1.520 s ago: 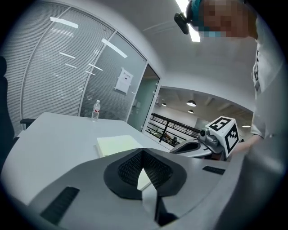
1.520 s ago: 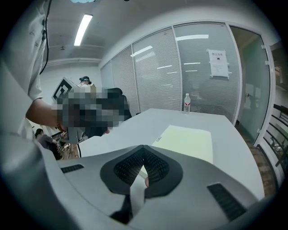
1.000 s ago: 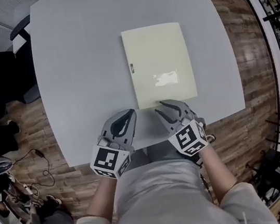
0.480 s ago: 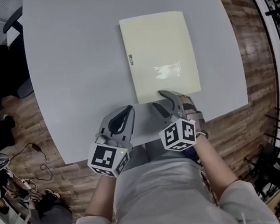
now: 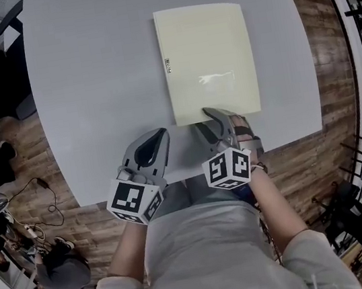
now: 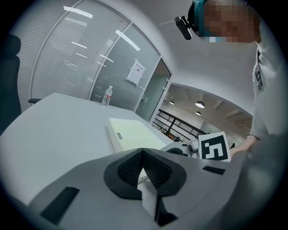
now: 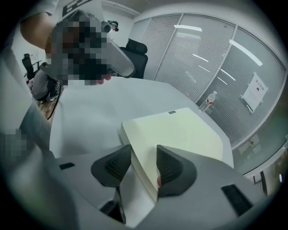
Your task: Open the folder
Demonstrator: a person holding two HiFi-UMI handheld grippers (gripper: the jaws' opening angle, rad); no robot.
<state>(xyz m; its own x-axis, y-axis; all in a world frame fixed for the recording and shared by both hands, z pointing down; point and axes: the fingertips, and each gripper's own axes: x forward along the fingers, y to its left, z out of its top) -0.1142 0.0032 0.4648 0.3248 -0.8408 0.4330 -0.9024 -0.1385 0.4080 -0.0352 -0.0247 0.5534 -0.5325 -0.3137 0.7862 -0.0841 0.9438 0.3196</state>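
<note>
A pale yellow folder (image 5: 209, 61) lies shut and flat on the grey table (image 5: 97, 85), its spine with a small label at the left. My right gripper (image 5: 205, 117) is at the folder's near edge, tilted down. In the right gripper view the folder's (image 7: 180, 130) near left corner edge sits between the jaws of my right gripper (image 7: 144, 155); they are closing, and a little gap still shows at the pads. My left gripper (image 5: 159, 133) hovers over bare table left of it, shut on nothing. In the left gripper view the folder (image 6: 135, 134) lies beyond the shut left gripper (image 6: 143, 152).
The table's near edge runs just under both grippers. A dark office chair (image 5: 8, 21) stands at the far left corner. A water bottle (image 6: 106, 95) stands at the table's far end. Cables (image 5: 47, 202) lie on the wooden floor at the left.
My right gripper has rolled and sunk onto the folder's near edge, and its jaws have spread wider around it. The left gripper has barely moved.
</note>
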